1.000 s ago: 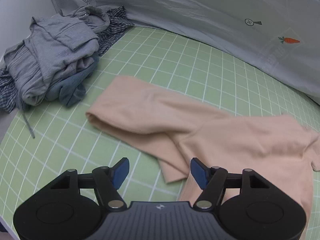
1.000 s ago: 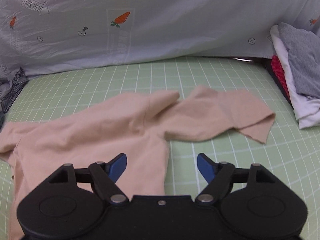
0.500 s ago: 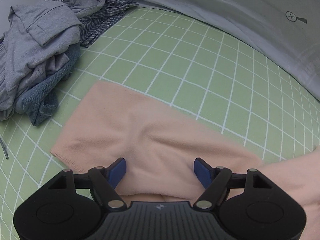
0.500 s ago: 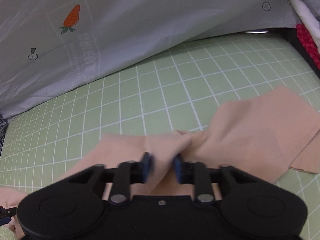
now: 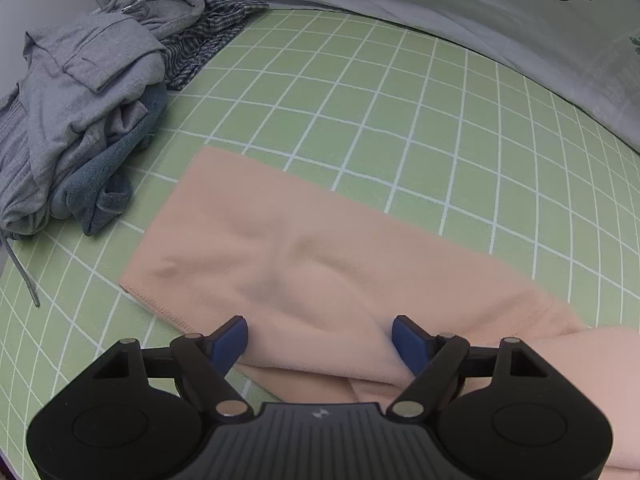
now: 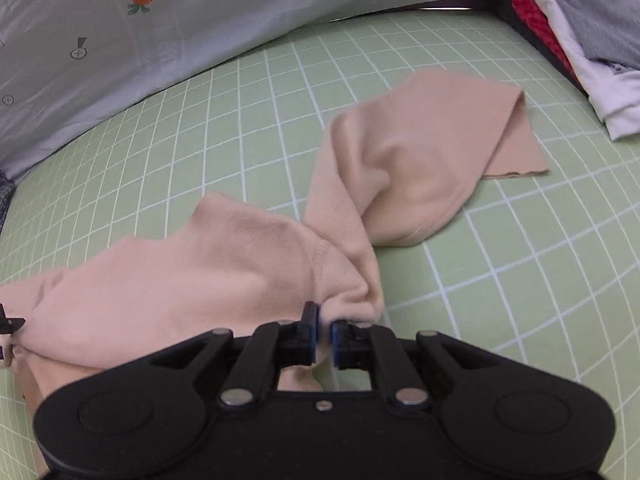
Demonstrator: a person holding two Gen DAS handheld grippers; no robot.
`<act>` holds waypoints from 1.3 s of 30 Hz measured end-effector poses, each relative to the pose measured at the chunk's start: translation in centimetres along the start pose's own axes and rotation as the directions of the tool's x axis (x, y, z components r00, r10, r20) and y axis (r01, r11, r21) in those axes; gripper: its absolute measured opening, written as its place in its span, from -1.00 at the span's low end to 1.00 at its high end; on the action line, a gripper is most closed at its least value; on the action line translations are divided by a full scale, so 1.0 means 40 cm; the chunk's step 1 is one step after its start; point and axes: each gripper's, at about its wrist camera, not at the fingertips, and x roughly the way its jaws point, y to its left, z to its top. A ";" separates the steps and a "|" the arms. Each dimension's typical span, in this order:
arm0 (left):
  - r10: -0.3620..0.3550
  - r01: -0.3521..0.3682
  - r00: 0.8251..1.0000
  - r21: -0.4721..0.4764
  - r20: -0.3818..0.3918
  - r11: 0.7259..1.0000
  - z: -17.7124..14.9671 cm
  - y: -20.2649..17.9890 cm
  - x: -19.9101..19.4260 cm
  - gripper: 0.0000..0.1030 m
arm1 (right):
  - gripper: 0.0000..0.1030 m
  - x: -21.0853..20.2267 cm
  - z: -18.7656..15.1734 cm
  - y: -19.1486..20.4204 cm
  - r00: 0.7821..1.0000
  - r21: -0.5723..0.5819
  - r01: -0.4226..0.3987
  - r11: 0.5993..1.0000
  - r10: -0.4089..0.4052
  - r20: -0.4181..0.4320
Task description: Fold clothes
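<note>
A peach long-sleeved top [image 5: 320, 256] lies spread on the green grid mat [image 5: 400, 92]. My left gripper [image 5: 320, 338] hangs low over one sleeve near its hemmed cuff [image 5: 160, 304]. Its jaws are opening, with the sleeve's fabric lying between the blue pads [image 5: 230, 338], which stand apart from it. In the right wrist view my right gripper [image 6: 324, 330] is shut on a bunched fold of the same top [image 6: 200, 280] near the shoulder seam. The other sleeve [image 6: 432, 148] trails off to the upper right, its cuff flat on the mat [image 6: 520, 280].
A heap of grey, denim and checked clothes [image 5: 80, 100] sits at the mat's left. A grey printed sheet [image 5: 480, 0] hangs along the back edge. At the far right a stack of white, red and grey clothes [image 6: 580, 40] rests by the mat's edge.
My left gripper has dropped and moved in over the sleeve. My right gripper has closed on the top near the shoulder and lifted it, dragging the far sleeve into a bunch.
</note>
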 end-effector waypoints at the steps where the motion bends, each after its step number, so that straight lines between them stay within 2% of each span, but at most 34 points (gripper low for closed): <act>1: 0.002 -0.002 1.000 0.007 0.005 1.000 0.001 -0.003 -0.007 0.55 | -0.80 -0.006 0.001 0.002 1.000 -0.006 0.004 1.000 -0.004 0.001; 3: -0.005 0.005 1.000 0.024 0.021 1.000 0.009 -0.008 -0.020 0.55 | -0.48 -0.030 0.029 0.021 0.999 -0.055 0.026 0.998 -0.024 0.042; 5: -0.023 0.021 0.999 0.047 0.040 0.999 0.019 -0.018 -0.036 0.55 | -0.25 -0.053 0.058 0.043 0.994 -0.105 0.046 0.993 -0.036 0.100; 7: -0.037 0.033 0.998 0.073 0.058 0.997 0.030 -0.032 -0.049 0.55 | -0.12 -0.071 0.082 0.065 0.987 -0.145 0.061 0.987 -0.038 0.157; 9: -0.051 0.044 0.997 0.100 0.063 0.994 0.042 -0.056 -0.056 0.55 | 0.05 -0.069 0.106 0.083 0.984 -0.176 0.062 0.982 -0.031 0.175; 13: -0.099 0.089 0.993 0.164 0.058 0.982 0.059 -0.119 -0.059 0.55 | 0.11 -0.049 0.149 0.104 0.985 -0.219 0.049 0.974 -0.011 0.171; 15: -0.115 0.097 0.992 0.234 0.062 0.967 0.069 -0.158 -0.050 0.55 | 0.18 -0.039 0.163 0.122 0.983 -0.272 0.059 0.961 -0.009 0.182; 17: -0.112 0.089 0.992 0.291 0.061 0.952 0.077 -0.191 -0.035 0.55 | 0.20 -0.037 0.175 0.138 0.972 -0.307 0.114 0.945 -0.042 0.232; 19: -0.117 0.099 0.992 0.304 0.043 0.947 0.080 -0.208 -0.018 0.55 | 0.33 -0.040 0.186 0.151 0.956 -0.331 0.158 0.930 -0.060 0.286; 21: -0.131 0.119 0.991 0.310 0.018 0.943 0.079 -0.219 0.001 0.55 | 0.44 -0.035 0.200 0.157 0.957 -0.346 0.129 0.929 -0.025 0.290; 24: -0.139 0.134 0.990 0.327 -0.008 0.935 0.069 -0.232 0.017 0.55 | 0.41 -0.003 0.210 0.157 0.974 -0.347 0.055 0.936 0.026 0.226; 27: -0.152 0.156 0.988 0.315 -0.037 0.936 0.054 -0.231 0.025 0.55 | 0.35 0.035 0.196 0.137 0.991 -0.310 -0.014 0.951 0.053 0.120; 31: -0.169 0.179 0.984 0.294 -0.060 0.939 0.036 -0.223 0.032 0.55 | 0.37 0.054 0.156 0.109 0.999 -0.306 -0.004 0.952 0.021 0.050; 35: -0.183 0.195 0.981 0.301 -0.068 0.933 0.024 -0.217 0.027 0.55 | 0.41 0.047 0.123 0.095 1.000 -0.316 0.002 0.949 0.005 0.022; 37: -0.189 0.200 0.980 0.314 -0.066 0.928 0.008 -0.223 0.017 0.47 | 0.39 0.038 0.112 0.094 1.000 -0.315 0.002 0.949 0.005 0.020; 38: -0.193 0.203 0.979 0.320 -0.064 0.925 0.000 -0.226 0.011 0.42 | 0.25 0.033 0.106 0.093 1.000 -0.315 0.001 0.949 0.005 0.020; 39: -0.197 0.205 0.979 0.324 -0.058 0.924 -0.013 -0.233 -0.001 0.26 | -0.08 0.029 0.102 0.094 1.000 -0.321 0.005 0.947 0.002 0.020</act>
